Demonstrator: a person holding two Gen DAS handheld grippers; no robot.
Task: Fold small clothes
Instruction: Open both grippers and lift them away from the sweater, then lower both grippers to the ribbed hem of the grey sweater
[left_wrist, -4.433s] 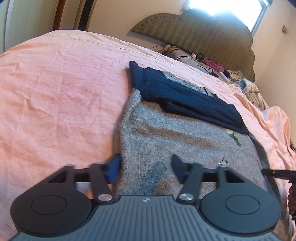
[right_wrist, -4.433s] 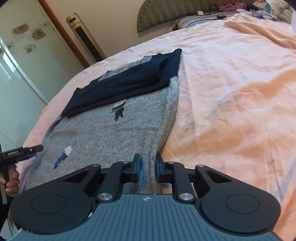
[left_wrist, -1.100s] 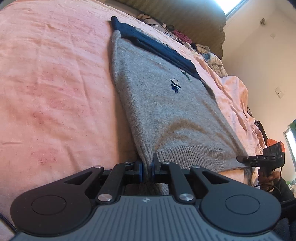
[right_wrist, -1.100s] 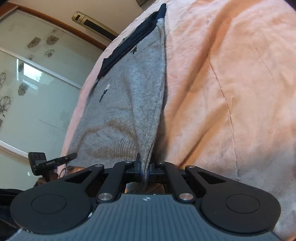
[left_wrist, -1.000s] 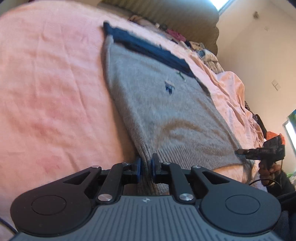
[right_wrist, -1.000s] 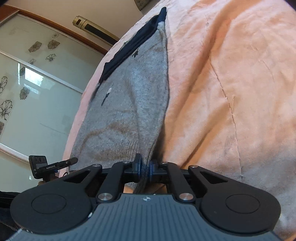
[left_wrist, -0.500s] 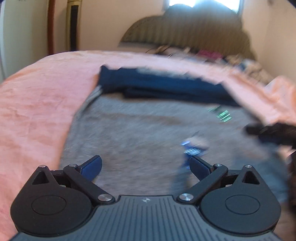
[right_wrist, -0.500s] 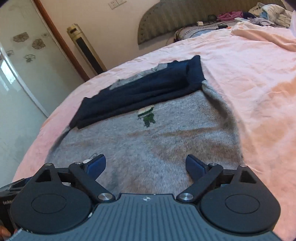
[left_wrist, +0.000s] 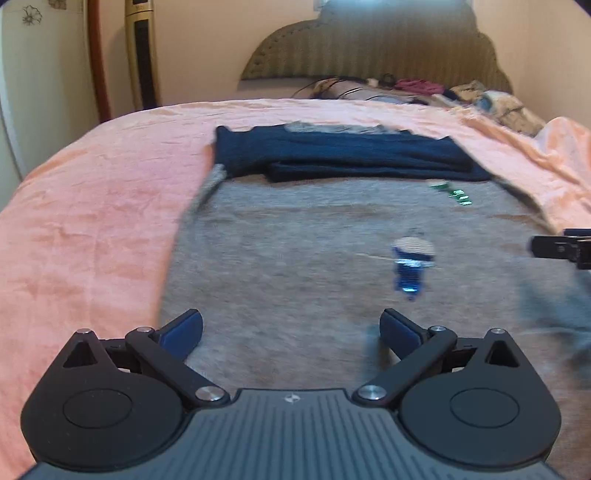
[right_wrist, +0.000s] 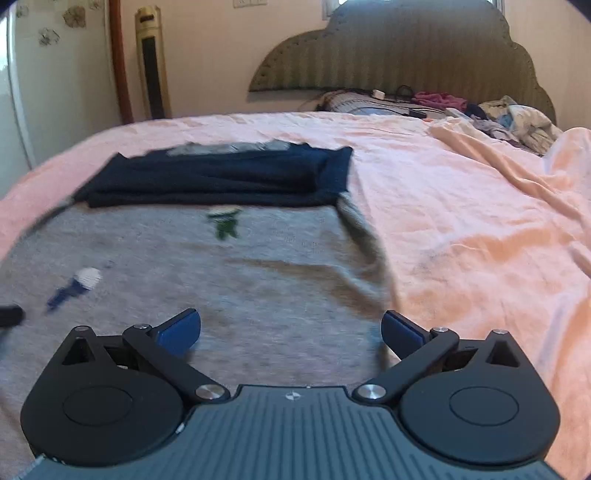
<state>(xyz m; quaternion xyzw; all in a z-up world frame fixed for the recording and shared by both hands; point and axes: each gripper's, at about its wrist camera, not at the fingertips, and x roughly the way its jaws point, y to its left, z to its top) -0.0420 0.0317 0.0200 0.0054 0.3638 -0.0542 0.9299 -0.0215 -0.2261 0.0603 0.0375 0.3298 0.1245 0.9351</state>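
Note:
A grey knit sweater (left_wrist: 295, 258) with navy sleeves (left_wrist: 343, 155) folded across its top lies flat on the pink bed. It also shows in the right wrist view (right_wrist: 229, 280), with the navy sleeves (right_wrist: 221, 177) at its far end. My left gripper (left_wrist: 291, 328) is open and empty above the sweater's near left part. My right gripper (right_wrist: 291, 328) is open and empty above the sweater's near right part. The right gripper's tip (left_wrist: 561, 249) shows at the right edge of the left wrist view.
The pink bedsheet (right_wrist: 461, 229) spreads to both sides of the sweater. A pile of loose clothes (right_wrist: 498, 114) lies by the padded headboard (right_wrist: 399, 55). A tall gold fan (right_wrist: 151, 62) and a glass wardrobe door (right_wrist: 55, 74) stand at the left.
Both grippers were shut on the sweater's hem a second ago. They have let it go, opened wide and risen above it; the sweater now lies flat.

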